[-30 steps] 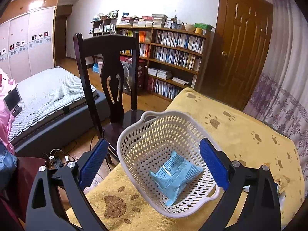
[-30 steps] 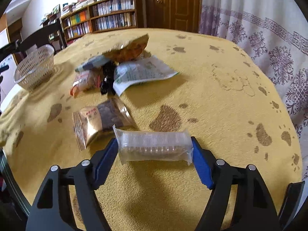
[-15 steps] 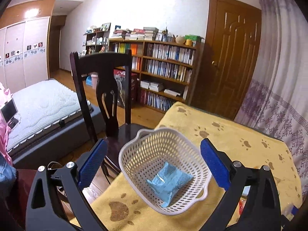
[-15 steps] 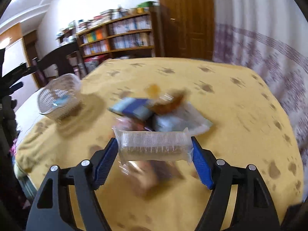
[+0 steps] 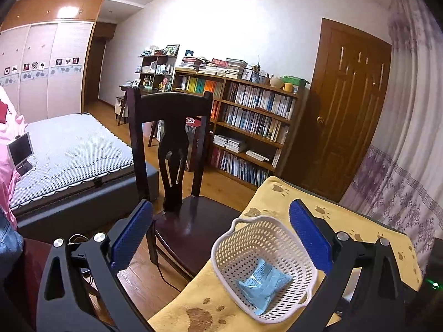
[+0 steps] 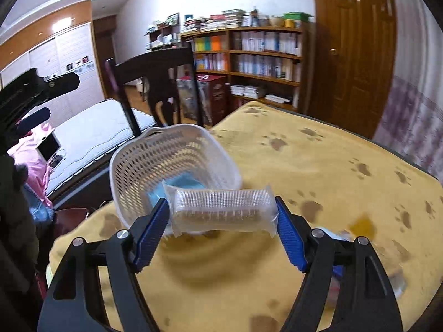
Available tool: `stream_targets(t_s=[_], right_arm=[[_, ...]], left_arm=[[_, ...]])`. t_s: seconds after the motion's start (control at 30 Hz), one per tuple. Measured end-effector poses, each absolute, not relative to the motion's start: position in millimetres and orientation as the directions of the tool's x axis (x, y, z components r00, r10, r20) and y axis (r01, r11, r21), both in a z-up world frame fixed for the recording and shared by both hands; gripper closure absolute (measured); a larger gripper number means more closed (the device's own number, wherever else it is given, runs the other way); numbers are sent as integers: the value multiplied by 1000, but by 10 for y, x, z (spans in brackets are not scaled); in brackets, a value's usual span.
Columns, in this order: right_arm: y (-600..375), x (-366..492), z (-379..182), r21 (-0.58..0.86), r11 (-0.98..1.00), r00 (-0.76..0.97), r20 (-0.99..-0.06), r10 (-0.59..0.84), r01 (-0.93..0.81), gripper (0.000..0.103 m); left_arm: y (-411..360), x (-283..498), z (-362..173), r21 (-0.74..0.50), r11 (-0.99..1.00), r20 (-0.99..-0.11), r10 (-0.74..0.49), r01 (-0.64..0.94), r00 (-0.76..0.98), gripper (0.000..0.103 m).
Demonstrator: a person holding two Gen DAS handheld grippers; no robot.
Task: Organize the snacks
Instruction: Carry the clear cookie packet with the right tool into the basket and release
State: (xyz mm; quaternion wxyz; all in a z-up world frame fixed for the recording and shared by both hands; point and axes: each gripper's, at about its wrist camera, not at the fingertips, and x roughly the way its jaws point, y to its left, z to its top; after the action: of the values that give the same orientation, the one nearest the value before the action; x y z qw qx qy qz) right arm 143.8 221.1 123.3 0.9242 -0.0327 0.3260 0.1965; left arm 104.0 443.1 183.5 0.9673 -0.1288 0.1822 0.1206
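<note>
— Since a moment ago the clear snack pack has travelled from over the snack pile to the white basket; it now hangs level, just at the basket's near rim.

— Who's got it?

— That's the right gripper, its blue pads pressed against both ends of the pack.

— And the basket?

— It sits at the corner of the yellow paw-print tablecloth, with a blue packet lying flat on its floor.

— The other tool?

— Left gripper has pulled back and up; jaws spread wide, nothing between them, the basket below and to its right side.

— Behind all that?

— Dark wooden chair tucked by the table's corner, then the bookshelf against the far wall.
</note>
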Motion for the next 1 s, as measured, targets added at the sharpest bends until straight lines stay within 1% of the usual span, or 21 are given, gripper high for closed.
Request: stream_targets(t_s=[0.2,0.23,0.27,0.3,0.47,0.67,0.8,1.0], right_arm=[[2606,1688,1162,98,881,645,-644,411,-463,27],[2646,1717,1157,120,868,627,-644,438,-483,24],[2663,1733,1163,135,862,619,-642,452,-489,17],[2659,1733,1176,154,858,617,-634,467,-490,16],[2558,1800,1115,186,865,611,-639,467,-467,16],[2346,1762,1022,232,881,614,-644,456,-412,16],[2288,1704,986,237,887,618,-645,449,-397,16],[2147,1614,1012,237,899,643,-634,430,-368,15]], left_arm=[[4547,1093,1798,-232,927,-402,184,-295,897,3],[4558,1102,1796,-235,926,-405,182,-294,896,3],[4562,1110,1788,-237,926,-407,180,-293,896,3],[4558,1112,1782,-236,926,-408,180,-294,895,3],[4532,1113,1773,-233,927,-416,179,-295,892,3],[4563,1155,1746,-266,916,-438,163,-301,884,3],[4501,1147,1759,-253,926,-431,150,-279,890,3],[4436,1145,1741,-232,928,-433,171,-292,885,3]])
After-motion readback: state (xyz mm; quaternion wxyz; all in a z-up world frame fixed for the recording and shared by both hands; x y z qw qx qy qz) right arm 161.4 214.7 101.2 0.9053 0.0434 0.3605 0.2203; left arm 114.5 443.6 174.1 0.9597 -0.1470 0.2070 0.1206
